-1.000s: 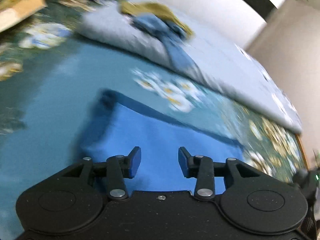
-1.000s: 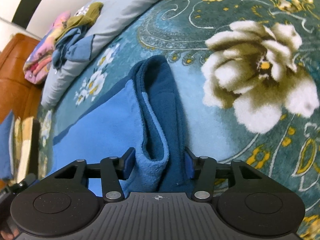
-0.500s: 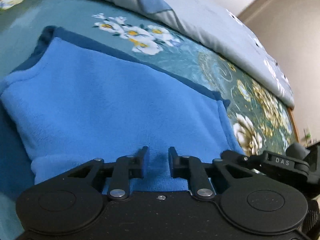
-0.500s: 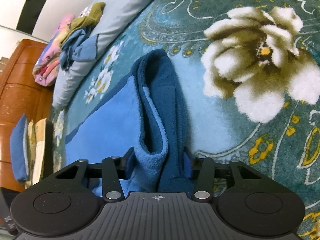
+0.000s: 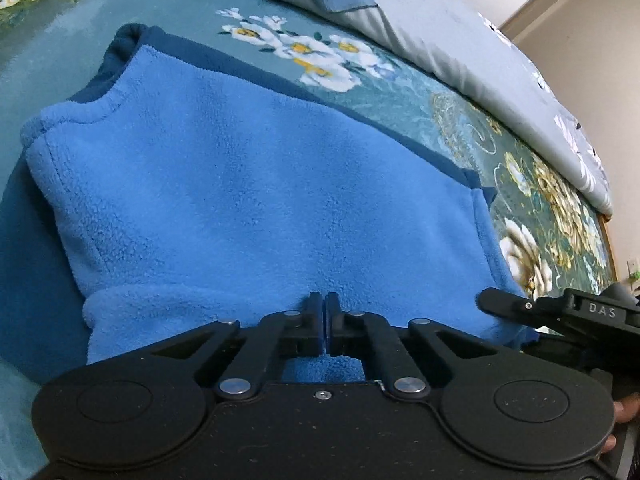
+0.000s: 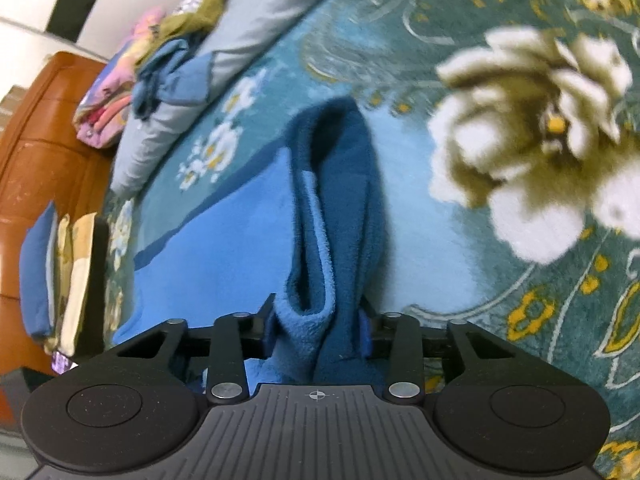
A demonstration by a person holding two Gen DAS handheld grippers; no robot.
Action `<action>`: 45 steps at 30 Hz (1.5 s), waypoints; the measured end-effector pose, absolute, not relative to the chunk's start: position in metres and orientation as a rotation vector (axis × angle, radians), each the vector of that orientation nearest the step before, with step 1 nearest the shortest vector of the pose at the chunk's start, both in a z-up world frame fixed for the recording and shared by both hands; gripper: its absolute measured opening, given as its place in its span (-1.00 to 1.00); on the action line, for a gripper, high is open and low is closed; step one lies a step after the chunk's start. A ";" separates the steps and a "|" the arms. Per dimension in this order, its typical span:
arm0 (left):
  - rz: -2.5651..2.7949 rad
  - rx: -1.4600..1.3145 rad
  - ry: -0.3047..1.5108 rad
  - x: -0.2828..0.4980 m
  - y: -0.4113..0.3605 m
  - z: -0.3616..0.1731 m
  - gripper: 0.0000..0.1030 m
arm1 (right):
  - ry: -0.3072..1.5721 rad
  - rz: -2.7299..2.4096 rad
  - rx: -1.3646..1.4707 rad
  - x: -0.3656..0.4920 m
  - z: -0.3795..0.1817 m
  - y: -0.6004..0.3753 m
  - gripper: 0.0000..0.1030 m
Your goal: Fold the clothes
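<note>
From the left wrist view, the two-tone blue fleece garment (image 5: 256, 184) lay flat on the teal floral bedspread (image 5: 460, 120). It looked soft, light and limp, best taken at its hems. The left tongs (image 5: 324, 312) were pinched narrow on its near edge.

From the right wrist view, the right tongs (image 6: 318, 316) clamped a bunched fold; the grip point was hidden, the frame blurred.

We count one blue fleece garment (image 5: 260, 184), two grippers, left (image 5: 324, 320) and right (image 6: 318, 320), one bed (image 6: 460, 240), one grey quilt (image 5: 460, 48), one pile of clothes (image 6: 160, 64)
</note>
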State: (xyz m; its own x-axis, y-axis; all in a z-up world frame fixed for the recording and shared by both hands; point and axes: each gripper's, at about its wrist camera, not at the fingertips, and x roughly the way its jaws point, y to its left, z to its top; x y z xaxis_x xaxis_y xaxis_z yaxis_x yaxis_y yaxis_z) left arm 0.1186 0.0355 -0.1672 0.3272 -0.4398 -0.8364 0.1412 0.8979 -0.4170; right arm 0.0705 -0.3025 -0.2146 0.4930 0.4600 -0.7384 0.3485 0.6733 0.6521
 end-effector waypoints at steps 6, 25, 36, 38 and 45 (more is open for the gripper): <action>-0.434 -0.327 1.083 0.158 0.029 -0.148 -0.94 | 1.096 0.027 0.900 0.072 -0.223 -0.299 -0.32; -0.464 -0.352 1.168 0.189 0.049 -0.158 -0.93 | 1.074 -0.102 0.894 0.074 -0.206 -0.283 -0.45; -0.526 -0.337 1.261 0.144 0.065 -0.175 -0.91 | 1.026 -0.105 0.692 0.082 -0.136 -0.234 -0.52; -0.538 -0.356 1.273 0.149 0.071 -0.175 -0.92 | 1.020 -0.094 0.648 0.084 -0.123 -0.219 -0.52; -0.470 -0.469 1.170 0.153 0.144 -0.147 -0.81 | 0.975 -0.044 0.440 0.094 -0.072 -0.144 -0.52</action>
State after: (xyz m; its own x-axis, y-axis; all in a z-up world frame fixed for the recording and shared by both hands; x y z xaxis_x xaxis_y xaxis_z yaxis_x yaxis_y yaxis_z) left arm 0.1534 0.1440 -0.1469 0.3182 -0.5762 -0.7529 0.1055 0.8107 -0.5758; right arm 0.0942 -0.1443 -0.0725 0.5677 0.1591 -0.8077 0.2305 0.9112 0.3414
